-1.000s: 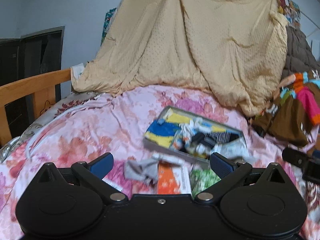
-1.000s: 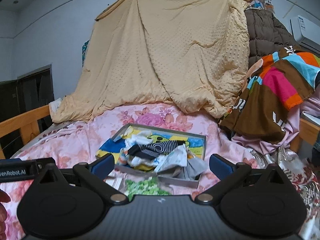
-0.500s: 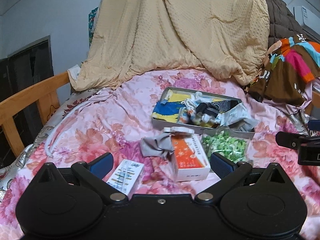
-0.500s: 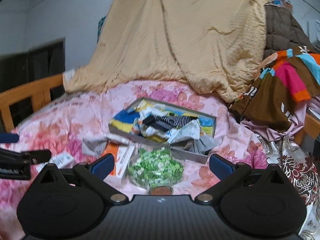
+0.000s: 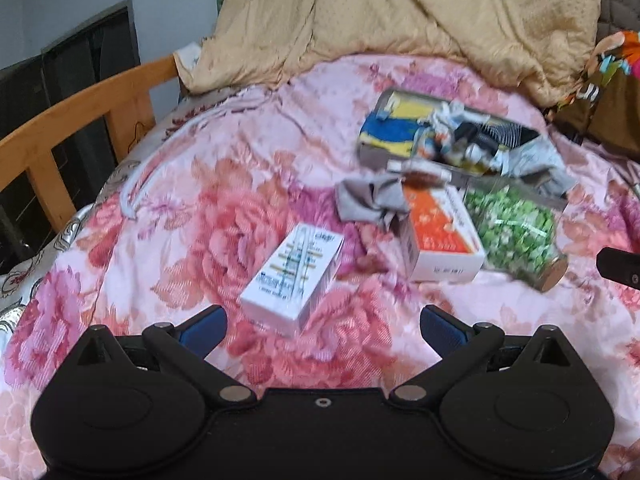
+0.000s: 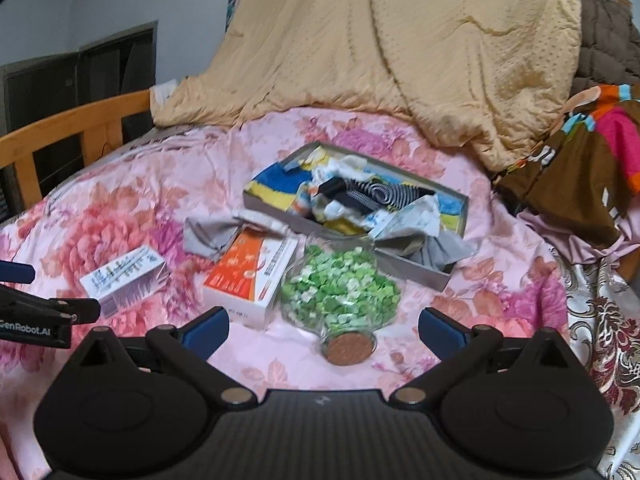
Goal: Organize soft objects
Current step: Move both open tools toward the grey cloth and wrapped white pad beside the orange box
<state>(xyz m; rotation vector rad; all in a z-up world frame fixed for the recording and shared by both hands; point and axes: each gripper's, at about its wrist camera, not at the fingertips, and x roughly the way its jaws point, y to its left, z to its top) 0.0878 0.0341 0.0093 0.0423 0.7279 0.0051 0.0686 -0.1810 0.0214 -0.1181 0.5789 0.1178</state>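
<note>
- Both grippers hover over the floral bedspread (image 6: 132, 184), nothing in either one. My left gripper (image 5: 322, 326) has its jaws spread wide and empty; right gripper (image 6: 324, 326) the same.
- Grey tray (image 6: 416, 270) sits mid-bed, already stuffed with soft stuff: blue-yellow cloth (image 6: 276, 182), striped sock (image 6: 380, 192), pale crumpled pieces. One grey piece spills over the tray's near-right corner.
- I judge the task partly done: most fabric is in the tray, none of it folded or neatly laid.
- Left out: grey cloth (image 5: 372, 202), crumpled on the bedspread just in front of the tray's near-left end, touching the orange-white box (image 5: 442, 236).
- Hard items lie near it and aren't soft-object targets: white box (image 5: 294, 278) closest to my left gripper, and the jar of green pieces (image 6: 340, 292) on its side right ahead of the right gripper.
- Likely next: left gripper goes past the white box for the grey cloth and drops it in the tray.
- Risk: the cloth overlaps the orange-white box edge, so a grab may drag the box along.
- Left view is a bit motion-blurred; small items inside the tray are hard to separate.
</note>
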